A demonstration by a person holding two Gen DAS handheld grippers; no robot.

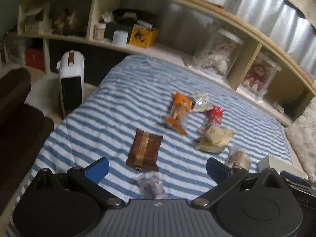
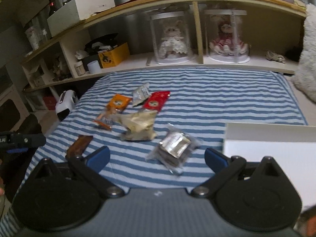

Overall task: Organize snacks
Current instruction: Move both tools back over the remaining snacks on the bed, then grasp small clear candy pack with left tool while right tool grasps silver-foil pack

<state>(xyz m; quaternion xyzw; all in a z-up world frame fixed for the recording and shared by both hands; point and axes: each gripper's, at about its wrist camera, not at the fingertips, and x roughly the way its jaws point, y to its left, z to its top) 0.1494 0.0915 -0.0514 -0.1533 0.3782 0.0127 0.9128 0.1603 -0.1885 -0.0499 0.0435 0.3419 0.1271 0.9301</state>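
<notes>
While both the left gripper [image 1: 157, 167] and the right gripper [image 2: 157, 159] hang wide open with nothing in them, the snack packets [image 2: 138, 126] lie loose near the middle of the striped bed cover [image 2: 227, 98], and a white box [image 2: 276, 158] sits at its right edge.

Blue-and-white striped bedspread [image 2: 197, 90], orange packet [image 2: 118, 103], red packet [image 2: 157, 100], brown packet [image 1: 145, 150], white box [image 2: 276, 150]
</notes>
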